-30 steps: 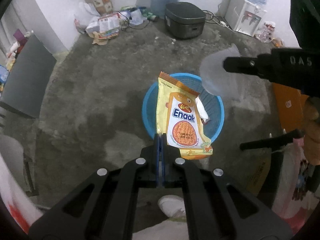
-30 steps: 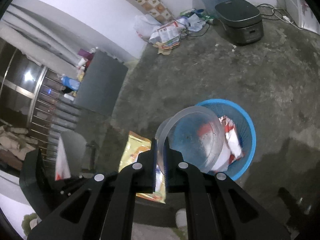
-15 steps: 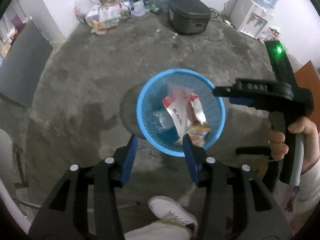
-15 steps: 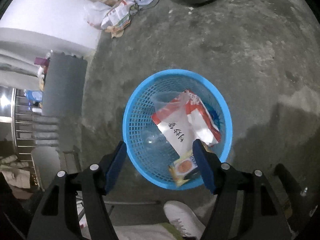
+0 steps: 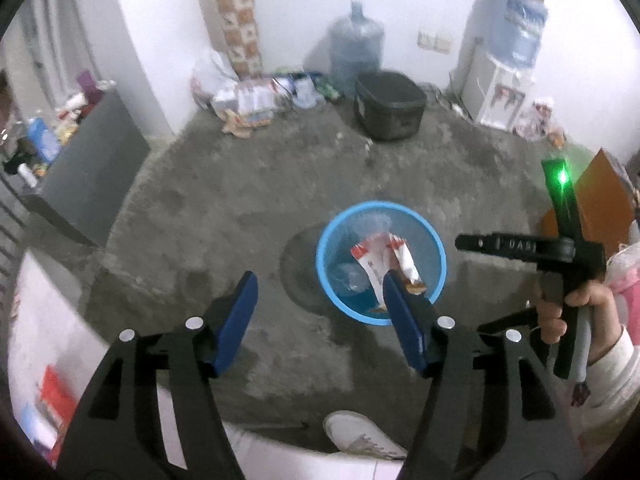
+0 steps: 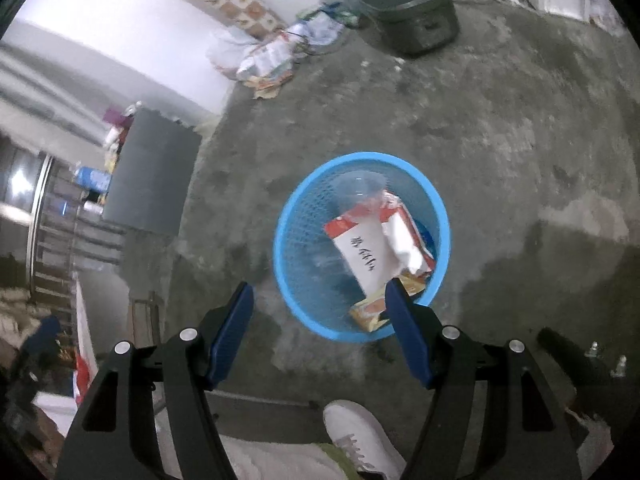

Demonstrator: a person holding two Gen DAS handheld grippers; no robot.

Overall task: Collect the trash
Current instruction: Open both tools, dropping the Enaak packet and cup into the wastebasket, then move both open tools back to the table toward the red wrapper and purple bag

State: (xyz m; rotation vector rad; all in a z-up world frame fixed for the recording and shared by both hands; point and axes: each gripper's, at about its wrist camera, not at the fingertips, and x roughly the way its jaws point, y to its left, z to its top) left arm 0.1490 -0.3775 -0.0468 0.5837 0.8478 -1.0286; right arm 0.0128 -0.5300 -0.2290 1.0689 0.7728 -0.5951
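Note:
A blue mesh trash basket (image 5: 438, 256) stands on the concrete floor; it also shows in the right wrist view (image 6: 288, 216). Inside lie a red and white wrapper (image 6: 362, 254), a yellow snack packet (image 6: 370, 312) and a clear plastic cup (image 6: 356, 184). My left gripper (image 5: 318, 320) is open and empty, above and short of the basket. My right gripper (image 6: 320, 322) is open and empty, high above the basket's near rim; it also shows from the side in the left wrist view (image 5: 520, 246).
A black cooker (image 5: 388, 106), a water jug (image 5: 354, 54), a water dispenser (image 5: 502, 56) and a pile of bags and papers (image 5: 244, 100) line the far wall. A dark cabinet (image 5: 96, 168) stands left. My white shoe (image 6: 360, 436) is below.
Both grippers opened: the left let go of the yellow snack packet, the right let go of the clear cup, and both things now lie in the basket. Both grippers have since risen and pulled back.

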